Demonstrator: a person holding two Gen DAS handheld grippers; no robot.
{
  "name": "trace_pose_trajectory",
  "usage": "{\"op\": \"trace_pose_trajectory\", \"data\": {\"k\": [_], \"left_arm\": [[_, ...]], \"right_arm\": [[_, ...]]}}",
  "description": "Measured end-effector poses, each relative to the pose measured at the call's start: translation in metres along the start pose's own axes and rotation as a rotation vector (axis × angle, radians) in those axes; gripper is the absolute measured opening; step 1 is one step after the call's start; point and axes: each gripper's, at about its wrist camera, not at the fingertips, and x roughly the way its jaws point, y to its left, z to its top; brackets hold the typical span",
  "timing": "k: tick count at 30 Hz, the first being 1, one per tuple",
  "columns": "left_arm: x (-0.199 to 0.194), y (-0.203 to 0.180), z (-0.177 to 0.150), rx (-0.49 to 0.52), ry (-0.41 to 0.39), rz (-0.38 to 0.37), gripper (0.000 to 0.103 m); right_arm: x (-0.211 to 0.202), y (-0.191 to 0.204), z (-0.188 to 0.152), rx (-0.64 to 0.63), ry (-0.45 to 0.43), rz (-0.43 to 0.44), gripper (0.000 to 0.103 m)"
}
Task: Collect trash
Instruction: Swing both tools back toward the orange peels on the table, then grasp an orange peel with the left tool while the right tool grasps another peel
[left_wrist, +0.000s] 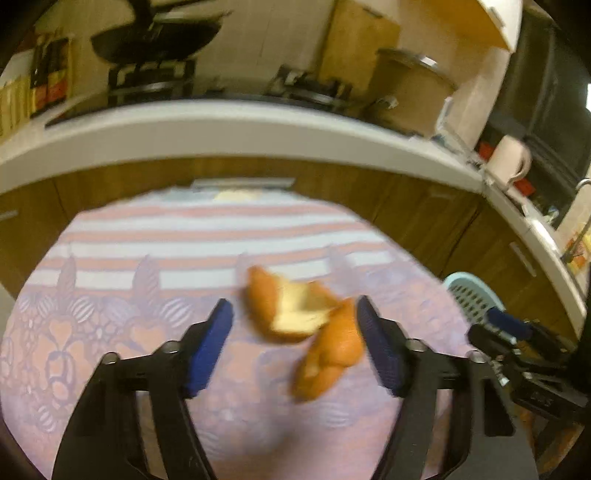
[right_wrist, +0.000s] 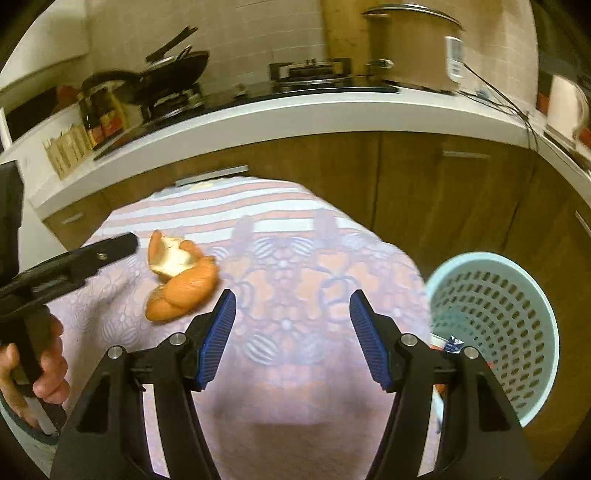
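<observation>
Looking down my left tool (left_wrist: 294, 325), I have the orange peel (left_wrist: 306, 328) lying on the patterned tabletop (left_wrist: 110, 332) right in the gap between its wide-open blue pads (left_wrist: 210, 347); nothing is gripped yet. The peel is a curled piece, pale pith up at the far end, orange skin toward me, and its long axis runs from far-left to near-right, slanting across the gap and not square to it. Its near end seems to sit just beside the pad on the right side, possibly touching; motion blur keeps me from being sure. From the right wrist camera the same peel (right_wrist: 181, 275) lies ahead and to the left of my right tool (right_wrist: 293, 308), which is also spread fully and holds nothing, so the left tool (right_wrist: 125, 242) is clearly the nearer one, its tip just beside the peel.

The light blue perforated basket (right_wrist: 495, 321) stands off the tabletop's right edge, close to the right tool. Inside it I can make out a bit of orange and a scrap of printed packaging, mostly hidden behind the tool.

I judge the closing should come from the left, after centring slightly to the right.
</observation>
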Motion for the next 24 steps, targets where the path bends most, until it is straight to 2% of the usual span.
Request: {"op": "trace_pose_trajectory", "data": {"k": [2, 4, 8, 10, 12, 14, 17, 22, 24], "left_arm": [[0.01, 0.009, -0.002, 0.0, 0.028, -0.016, 0.061], [0.019, 0.014, -0.001, 0.002, 0.042, 0.006, 0.061], [0.036, 0.019, 0.0, -0.017, 0.066, 0.002, 0.061], [0.045, 0.021, 0.002, -0.025, 0.079, -0.002, 0.054], [0.055, 0.021, 0.001, -0.022, 0.099, -0.002, 0.029], [0.06, 0.02, -0.002, -0.009, 0.099, 0.01, 0.012], [0.057, 0.027, -0.005, -0.026, 0.071, 0.005, 0.007], [0.048, 0.048, -0.006, -0.092, 0.028, 0.028, 0.007], [0.045, 0.058, -0.005, -0.137, 0.016, 0.025, 0.007]], "right_arm": [[0.005, 0.009, 0.0, -0.006, 0.01, 0.024, 0.06], [0.009, 0.02, 0.001, -0.025, 0.019, 0.034, 0.06], [0.015, 0.04, 0.001, -0.07, 0.027, 0.043, 0.06], [0.02, 0.048, 0.003, -0.084, 0.036, 0.063, 0.06], [0.026, 0.055, 0.003, -0.091, 0.048, 0.073, 0.06], [0.034, 0.06, 0.004, -0.092, 0.065, 0.088, 0.06], [0.046, 0.064, 0.003, -0.074, 0.083, 0.113, 0.06], [0.072, 0.064, 0.005, -0.028, 0.113, 0.123, 0.06], [0.079, 0.063, 0.005, -0.006, 0.124, 0.153, 0.06]]}}
